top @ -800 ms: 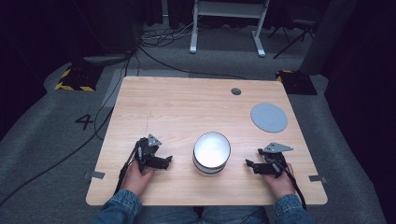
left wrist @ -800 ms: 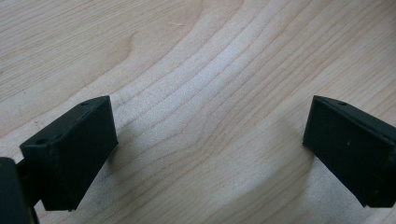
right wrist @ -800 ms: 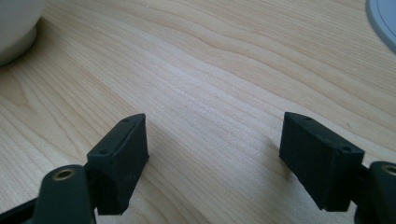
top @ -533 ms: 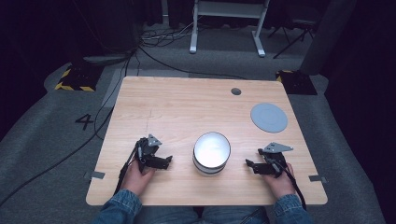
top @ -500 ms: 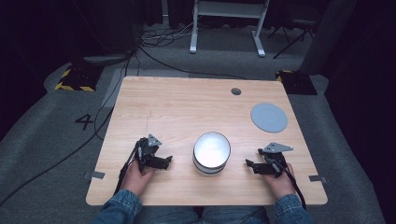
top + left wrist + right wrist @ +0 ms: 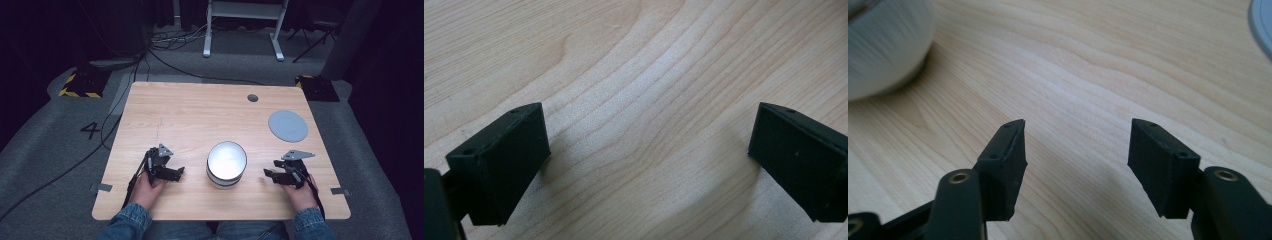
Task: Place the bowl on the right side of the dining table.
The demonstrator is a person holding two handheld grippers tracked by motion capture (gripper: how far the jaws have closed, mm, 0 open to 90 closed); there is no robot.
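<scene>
A white round container [image 6: 227, 163] with a dark band near its base stands near the table's front edge, midway between my two grippers. To its left my left gripper [image 6: 179, 171] rests low on the wood, its jaws wide apart over bare table [image 6: 649, 135]. On the container's right sits my right gripper [image 6: 267, 175], pointing toward it, open with nothing between its jaws [image 6: 1075, 145]. The container's white side [image 6: 883, 45] shows at the upper left of the right gripper view. A grey round lid [image 6: 288, 125] lies flat at the right of the table.
The wooden table [image 6: 200, 115] has a small dark round hole [image 6: 252, 97] near its far edge. The lid's rim [image 6: 1262, 22] shows at the top right of the right gripper view. Cables and a white stand are on the floor beyond the table.
</scene>
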